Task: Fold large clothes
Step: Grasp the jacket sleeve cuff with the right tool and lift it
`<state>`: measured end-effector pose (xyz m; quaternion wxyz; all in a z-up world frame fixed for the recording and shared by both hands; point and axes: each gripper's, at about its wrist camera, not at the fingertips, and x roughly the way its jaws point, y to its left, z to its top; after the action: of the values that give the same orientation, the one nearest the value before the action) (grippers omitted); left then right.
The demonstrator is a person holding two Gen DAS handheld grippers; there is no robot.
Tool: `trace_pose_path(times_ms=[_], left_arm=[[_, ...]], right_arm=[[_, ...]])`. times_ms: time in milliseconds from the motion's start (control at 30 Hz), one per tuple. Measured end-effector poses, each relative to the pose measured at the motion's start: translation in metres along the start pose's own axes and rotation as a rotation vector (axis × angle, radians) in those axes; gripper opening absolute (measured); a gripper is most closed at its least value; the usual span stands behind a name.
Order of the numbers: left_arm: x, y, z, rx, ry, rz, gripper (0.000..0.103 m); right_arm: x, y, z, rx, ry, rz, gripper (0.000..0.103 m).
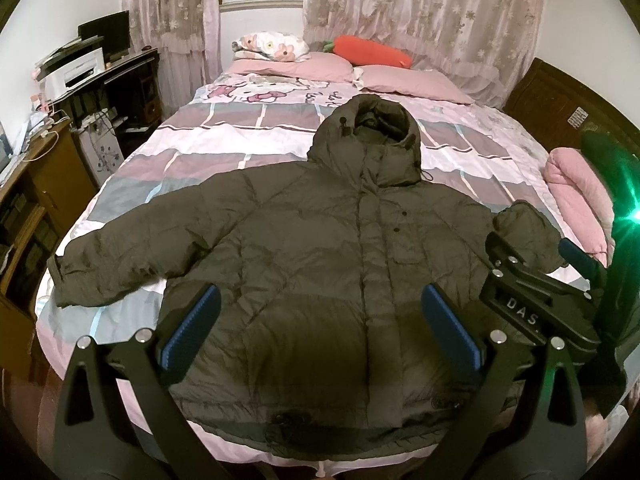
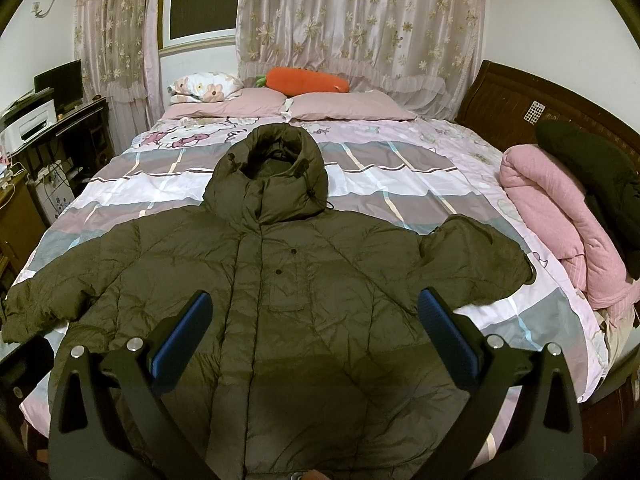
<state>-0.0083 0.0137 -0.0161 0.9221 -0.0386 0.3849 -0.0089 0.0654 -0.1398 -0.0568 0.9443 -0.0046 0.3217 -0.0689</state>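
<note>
Bed (image 2: 400, 184): jacket (image 2: 304, 292) hood toward pillows (image 2: 344, 108)

The jacket (image 2: 280, 292) lies spread on the bed (image 2: 400, 184) — pillows (image 2: 344, 106) behind it, rolled blanket (image 2: 560, 232) to its right

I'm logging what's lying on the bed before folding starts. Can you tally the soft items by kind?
Puffer jacket: 1
Pink pillows: 2
Floral pillow: 1
Carrot plush: 1
Rolled pink blanket: 1
Total: 6
</note>
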Motion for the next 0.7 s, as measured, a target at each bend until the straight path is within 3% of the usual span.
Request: trace_pose_path(times_ms=[133, 300, 367, 500, 600, 633, 700], left_arm=[[0.003, -0.005, -0.012, 0.010, 0.018, -0.064, 0.101], [0.007, -0.007, -0.017, -0.007, 0.049, -0.105, 0.101], [0.010, -0.002, -0.018, -0.030, 0.078, -0.123, 0.101], [0.017, 0.008, -0.016, -0.070, 0.120, -0.135, 0.101], [0.020, 0.013, -0.013, -0.095, 0.143, -0.143, 0.101], [0.023, 0.013, -0.009, -0.102, 0.148, -0.149, 0.101], [0.024, 0.015, -0.009, -0.121, 0.157, -0.154, 0.101]], right_arm=[[0.008, -0.003, -0.001, 0.013, 0.041, 0.031, 0.102], [0.055, -0.047, 0.017, 0.117, 0.201, 0.081, 0.102], [0.087, -0.082, 0.037, 0.187, 0.276, 0.085, 0.102], [0.166, -0.182, 0.053, 0.456, 0.454, 0.138, 0.102], [0.215, -0.266, 0.046, 0.573, 0.480, 0.023, 0.102], [0.227, -0.294, 0.035, 0.600, 0.488, -0.041, 0.102], [0.241, -0.343, 0.005, 0.735, 0.510, -0.074, 0.102]])
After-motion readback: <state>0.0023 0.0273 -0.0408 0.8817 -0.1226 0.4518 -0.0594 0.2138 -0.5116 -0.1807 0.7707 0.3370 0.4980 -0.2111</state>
